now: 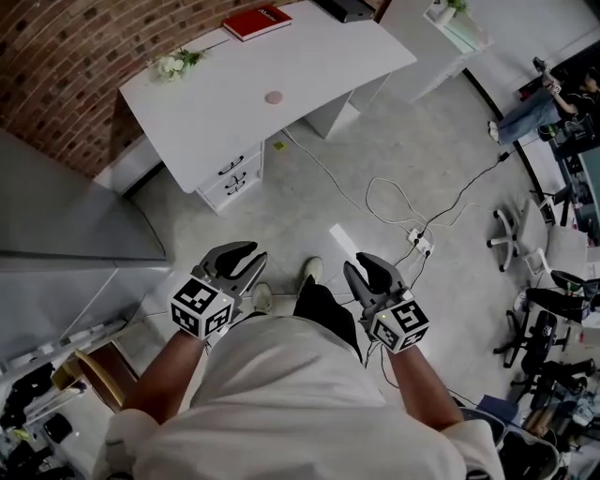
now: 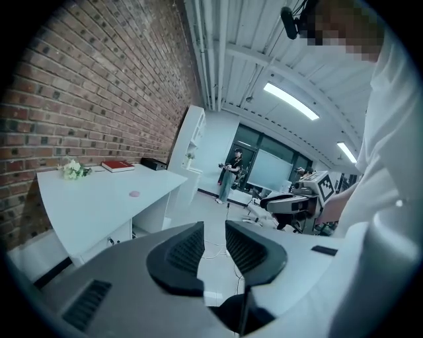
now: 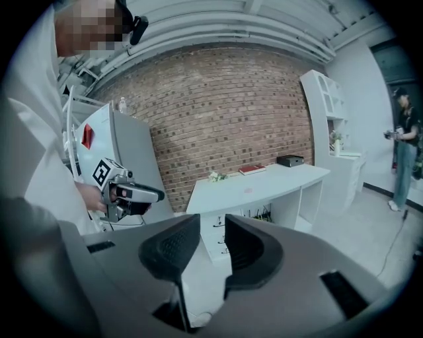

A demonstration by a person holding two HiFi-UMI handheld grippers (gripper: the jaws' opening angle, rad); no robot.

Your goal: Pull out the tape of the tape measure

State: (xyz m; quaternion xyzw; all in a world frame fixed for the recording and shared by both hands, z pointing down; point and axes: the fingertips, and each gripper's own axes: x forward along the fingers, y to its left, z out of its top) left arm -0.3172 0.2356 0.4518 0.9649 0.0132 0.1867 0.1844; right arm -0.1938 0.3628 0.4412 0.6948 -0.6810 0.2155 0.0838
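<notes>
White desk [image 1: 309,66], red book [image 1: 256,21], red-brown brick wall [image 1: 66,66], pale grey floor [image 1: 309,206]

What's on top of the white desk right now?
A red book, white flowers, a small pink round object and a dark box. The contents of the drawers are hidden.

Desk: white curved-front desk [image 1: 234,103], standing by the brick wall [image 1: 66,66]
Far edge: flat red book [image 1: 256,21]
Left corner: sprig of white flowers [image 1: 173,64]
Middle: small pink round object [image 1: 273,97]
Grippers: left gripper [image 1: 251,258] and right gripper [image 1: 361,265], jaws parted, empty, above the grey floor [image 1: 309,202]
</notes>
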